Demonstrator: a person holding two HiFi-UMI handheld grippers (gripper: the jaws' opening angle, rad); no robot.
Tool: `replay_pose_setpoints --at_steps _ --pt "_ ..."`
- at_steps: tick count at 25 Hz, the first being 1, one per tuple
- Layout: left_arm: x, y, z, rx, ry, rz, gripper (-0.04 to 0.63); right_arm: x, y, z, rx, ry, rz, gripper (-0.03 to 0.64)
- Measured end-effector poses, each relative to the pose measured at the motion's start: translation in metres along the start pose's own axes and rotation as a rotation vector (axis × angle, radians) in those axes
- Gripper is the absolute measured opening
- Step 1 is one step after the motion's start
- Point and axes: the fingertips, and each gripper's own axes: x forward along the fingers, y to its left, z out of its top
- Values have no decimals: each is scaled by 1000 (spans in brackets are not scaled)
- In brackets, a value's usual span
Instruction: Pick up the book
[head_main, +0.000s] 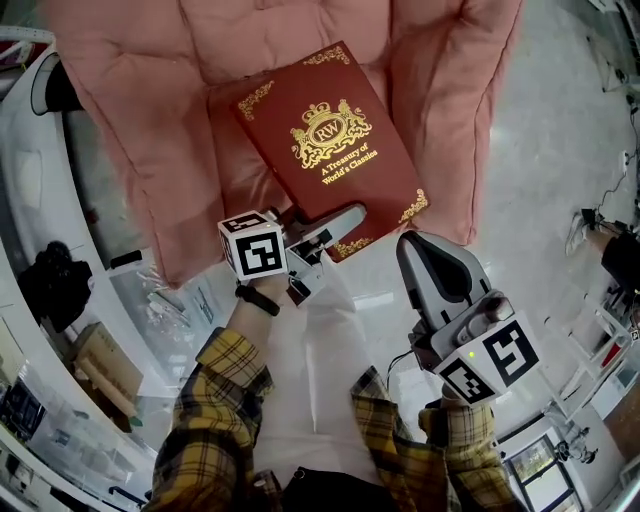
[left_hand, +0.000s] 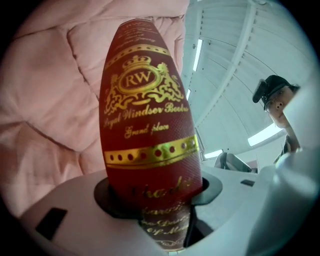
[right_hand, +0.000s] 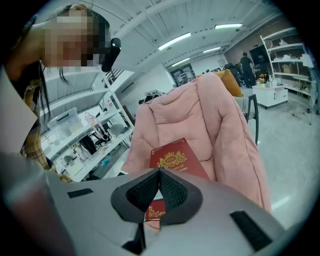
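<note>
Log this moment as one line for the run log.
left tool: shut on book | right tool: shut, empty | pink cushion: behind book

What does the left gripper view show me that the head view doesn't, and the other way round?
Only the left gripper view: the book's spine with gold lettering, clamped between the left tongs. Only the head view: the front cover's title, the right tongs near the book's corner, not gripping it, and plaid sleeves. Both: the red book and the pink cushion.

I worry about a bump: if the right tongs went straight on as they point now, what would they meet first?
Probably the red book, in front of the pink cushion; depth is unclear.
</note>
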Motion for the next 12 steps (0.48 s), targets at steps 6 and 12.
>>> replay_pose_setpoints --at_steps 6,12 --pt "-27 -39 20 41 -44 -1 250 -4 24 22 -25 -22 5 18" --pt "-39 -83 29 57 -84 26 250 -24 32 53 -41 -39 20 18"
